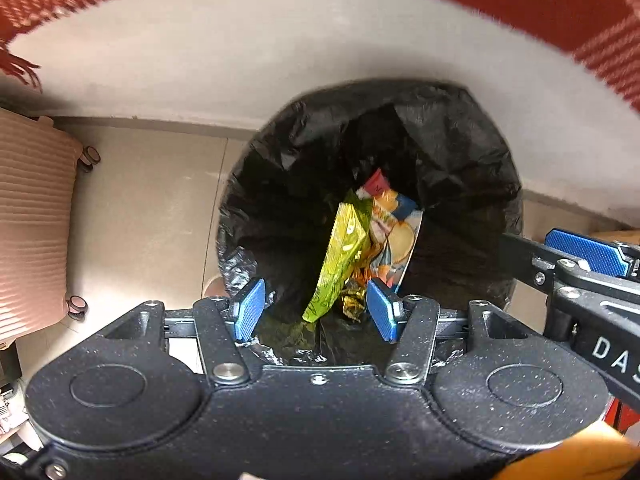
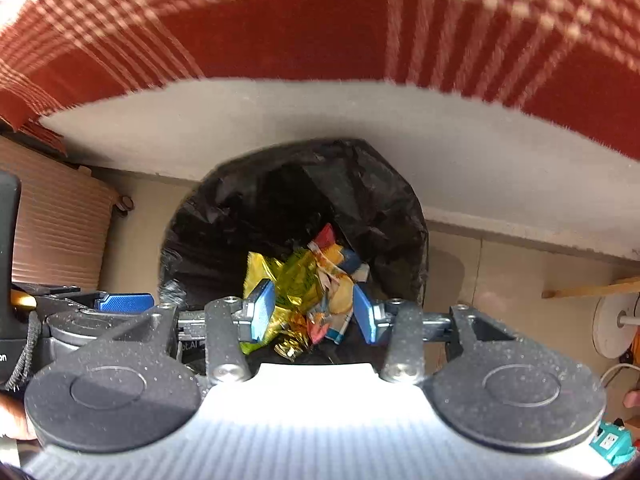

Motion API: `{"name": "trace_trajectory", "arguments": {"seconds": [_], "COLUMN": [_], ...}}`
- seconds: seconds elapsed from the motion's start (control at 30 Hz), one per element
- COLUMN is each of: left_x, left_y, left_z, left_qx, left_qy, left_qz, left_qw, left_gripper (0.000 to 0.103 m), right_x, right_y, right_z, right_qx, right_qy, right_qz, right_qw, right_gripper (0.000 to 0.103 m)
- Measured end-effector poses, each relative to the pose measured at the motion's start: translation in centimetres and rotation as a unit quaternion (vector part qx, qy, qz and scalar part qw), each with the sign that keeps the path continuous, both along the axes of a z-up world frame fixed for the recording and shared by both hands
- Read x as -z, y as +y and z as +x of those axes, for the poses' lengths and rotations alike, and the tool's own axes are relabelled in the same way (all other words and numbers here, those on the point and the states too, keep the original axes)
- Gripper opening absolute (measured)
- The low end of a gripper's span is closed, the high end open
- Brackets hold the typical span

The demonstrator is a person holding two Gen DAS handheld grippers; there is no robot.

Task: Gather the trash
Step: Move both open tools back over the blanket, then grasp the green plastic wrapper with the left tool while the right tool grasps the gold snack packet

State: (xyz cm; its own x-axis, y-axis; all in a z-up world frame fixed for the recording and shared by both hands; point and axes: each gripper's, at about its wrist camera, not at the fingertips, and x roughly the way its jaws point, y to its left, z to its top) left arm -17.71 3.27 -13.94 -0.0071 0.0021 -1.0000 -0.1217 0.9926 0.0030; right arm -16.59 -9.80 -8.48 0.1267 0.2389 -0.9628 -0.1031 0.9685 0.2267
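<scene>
Both grippers hang over a bin lined with a black bag; the bin stands on a pale tiled floor against a white edge with a red checked blanket above it. The left gripper has its blue fingers spread apart with nothing between them; the right gripper likewise stands open and empty. The trash lies inside the bag: a yellow-green wrapper stands tilted on end, touching a crumpled chip packet printed in white, blue and orange; gold foil sits below them. A ribbed pink suitcase stands on the floor left of the bin.
</scene>
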Motion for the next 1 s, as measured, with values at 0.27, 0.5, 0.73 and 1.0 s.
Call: {"name": "trace_trajectory", "arguments": {"seconds": [0.27,0.5,0.73,1.0], "left_x": [-11.7,-21.4,-23.1,-22.5], "left_y": [1.9,1.7,0.2,-2.7], "left_z": [0.6,4.5,13.8,24.8], "left_qx": [0.001,0.015,0.001,0.017], "left_qy": [-0.168,-0.361,-0.388,-0.404], "left_qz": [0.006,0.019,-0.024,-0.089], "left_qw": [0.9857,0.9323,0.9215,0.9105], "left_gripper": [0.058,0.091,0.093,0.087], "right_x": [-8.6,-17.7,-20.7,-21.4], "right_y": [-1.5,-4.3,-7.1,-12.0], "right_z": [1.5,5.8,15.1,26.3], "right_qx": [-0.011,0.003,0.008,0.015], "right_qy": [-0.102,-0.236,-0.309,-0.306], "right_qz": [0.047,0.079,0.021,0.001], "right_qw": [0.994,0.969,0.951,0.952], "right_gripper": [0.063,0.074,0.078,0.078]}}
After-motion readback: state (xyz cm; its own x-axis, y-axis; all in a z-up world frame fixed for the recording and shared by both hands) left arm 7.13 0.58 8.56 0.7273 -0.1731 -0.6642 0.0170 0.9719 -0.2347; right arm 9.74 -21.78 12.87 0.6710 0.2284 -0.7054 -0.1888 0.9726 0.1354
